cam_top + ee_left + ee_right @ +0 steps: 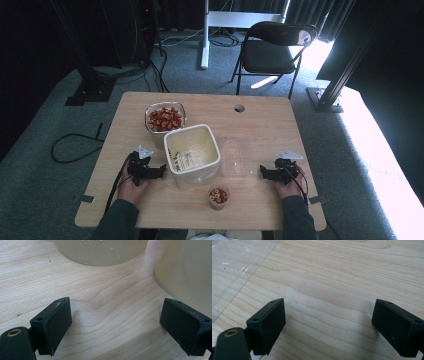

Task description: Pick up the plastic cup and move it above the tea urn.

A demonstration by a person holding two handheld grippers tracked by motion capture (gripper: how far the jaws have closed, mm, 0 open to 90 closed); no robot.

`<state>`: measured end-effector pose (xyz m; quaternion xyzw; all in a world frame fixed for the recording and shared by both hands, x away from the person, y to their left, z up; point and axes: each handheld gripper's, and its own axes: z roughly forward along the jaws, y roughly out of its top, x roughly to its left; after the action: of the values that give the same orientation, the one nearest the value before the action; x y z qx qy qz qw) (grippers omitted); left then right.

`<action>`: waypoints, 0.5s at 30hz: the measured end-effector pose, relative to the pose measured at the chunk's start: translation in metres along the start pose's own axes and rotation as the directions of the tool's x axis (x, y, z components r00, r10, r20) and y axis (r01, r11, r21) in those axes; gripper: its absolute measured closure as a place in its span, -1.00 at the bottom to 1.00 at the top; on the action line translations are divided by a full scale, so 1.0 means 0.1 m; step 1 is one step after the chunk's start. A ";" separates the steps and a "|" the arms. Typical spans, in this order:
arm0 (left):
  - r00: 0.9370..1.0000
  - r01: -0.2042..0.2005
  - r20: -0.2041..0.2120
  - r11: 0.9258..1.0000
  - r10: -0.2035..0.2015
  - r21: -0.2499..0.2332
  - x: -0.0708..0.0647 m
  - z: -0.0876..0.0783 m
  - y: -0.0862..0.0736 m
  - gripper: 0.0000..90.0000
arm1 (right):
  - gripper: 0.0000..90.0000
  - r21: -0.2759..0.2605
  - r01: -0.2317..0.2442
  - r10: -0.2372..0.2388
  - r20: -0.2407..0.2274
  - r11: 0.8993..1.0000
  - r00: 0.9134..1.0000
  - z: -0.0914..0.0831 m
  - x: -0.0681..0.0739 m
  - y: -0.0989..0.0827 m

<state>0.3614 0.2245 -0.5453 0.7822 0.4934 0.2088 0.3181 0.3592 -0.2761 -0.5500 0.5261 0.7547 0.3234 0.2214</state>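
High view, left to right. A black cable [75,145] loops on the grey carpet beside the wooden table [260,125]. The left gripper [159,171] rests low over the tabletop in the person's left hand [131,182], its jaws pointing right toward the cream square tub [192,152], a grey three-cornered plate on top. In the left gripper view the two black jaws stand wide apart with only bare wood grain between them; nothing is held, and the pads [56,327] touch no object. The tub wall [185,272] stands just beyond the right-hand jaw, close but whether touching cannot be told, and a rounded pale container base [102,251] stands farther off, at the top of that view.

Behind the tub, toward the far left of the table, a clear bowl [165,119] holds red and pale pieces. The tub stands near the table's centre, open-topped, with a little debris on its floor. Just in front of it, near the table's near edge, a small cup [218,196] holds a few of the same pieces. Right of the tub lies a clear plastic lid [236,157], flat on the wood.

The right gripper [261,172], in the right hand [289,184], points left toward the lid. In the right gripper view its jaws are likewise fully spread over bare wood, empty; the lid's edge [234,272] lies apart from them at upper left.

Beyond the table stands a black folding chair [272,50].
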 end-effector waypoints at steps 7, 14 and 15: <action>1.000 0.000 0.000 1.000 0.000 0.000 0.00 0.00 0.00 -0.75 | -0.65 0.003 -0.004 0.004 0.002 1.000 1.000 -0.03 0.03 -0.01; 1.000 0.000 0.000 1.000 0.000 0.000 0.00 0.00 0.00 -0.75 | -0.08 0.031 -0.018 0.018 0.007 0.999 1.000 -0.12 0.13 0.06; 1.000 0.000 0.000 1.000 0.000 0.000 0.00 0.00 0.00 -0.76 | -0.08 0.013 -0.021 0.021 -0.001 1.000 1.000 -0.16 0.16 0.08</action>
<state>0.3614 0.2245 -0.5453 0.7823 0.4933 0.2087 0.3180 0.3484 -0.2627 -0.5329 0.5353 0.7512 0.3213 0.2142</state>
